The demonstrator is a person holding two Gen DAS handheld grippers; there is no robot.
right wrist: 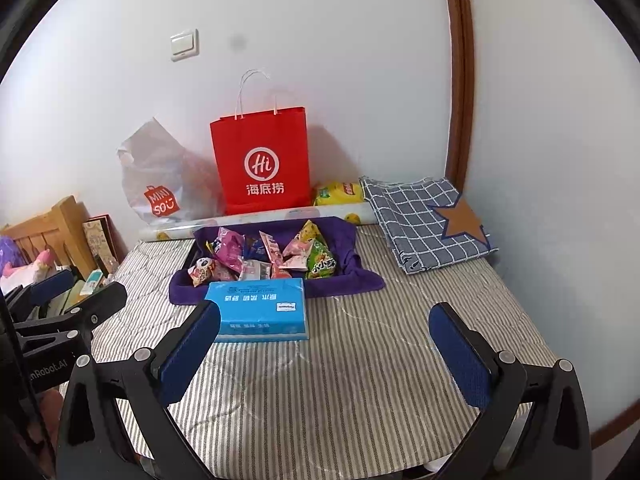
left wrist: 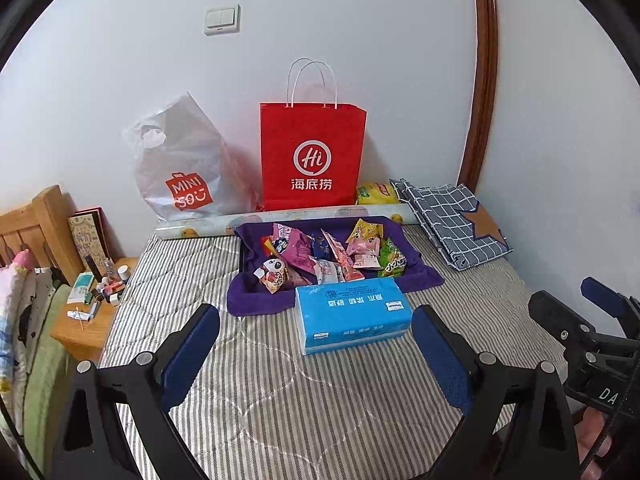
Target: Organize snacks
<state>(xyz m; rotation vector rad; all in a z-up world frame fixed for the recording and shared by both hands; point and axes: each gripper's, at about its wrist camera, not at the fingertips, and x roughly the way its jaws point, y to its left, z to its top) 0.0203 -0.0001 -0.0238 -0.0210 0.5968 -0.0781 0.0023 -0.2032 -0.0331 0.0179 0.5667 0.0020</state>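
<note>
Several snack packets (left wrist: 320,254) (right wrist: 264,256) lie piled in a tray lined with a purple cloth (left wrist: 256,300) (right wrist: 352,276) on a striped mattress. A blue tissue pack (left wrist: 352,312) (right wrist: 260,308) lies just in front of the tray. A red paper bag (left wrist: 312,156) (right wrist: 262,160) stands behind, against the wall. My left gripper (left wrist: 316,356) is open and empty, held short of the tissue pack. My right gripper (right wrist: 324,356) is open and empty, to the right of the tissue pack; it also shows at the right edge of the left wrist view (left wrist: 576,304).
A translucent Miniso bag (left wrist: 180,164) (right wrist: 160,176) leans left of the red bag. A yellow packet (left wrist: 376,194) (right wrist: 340,194), a wrapped roll (left wrist: 280,216) and a folded checked cloth (left wrist: 452,220) (right wrist: 424,220) lie at the back. A bedside table (left wrist: 88,316) with toiletries stands left.
</note>
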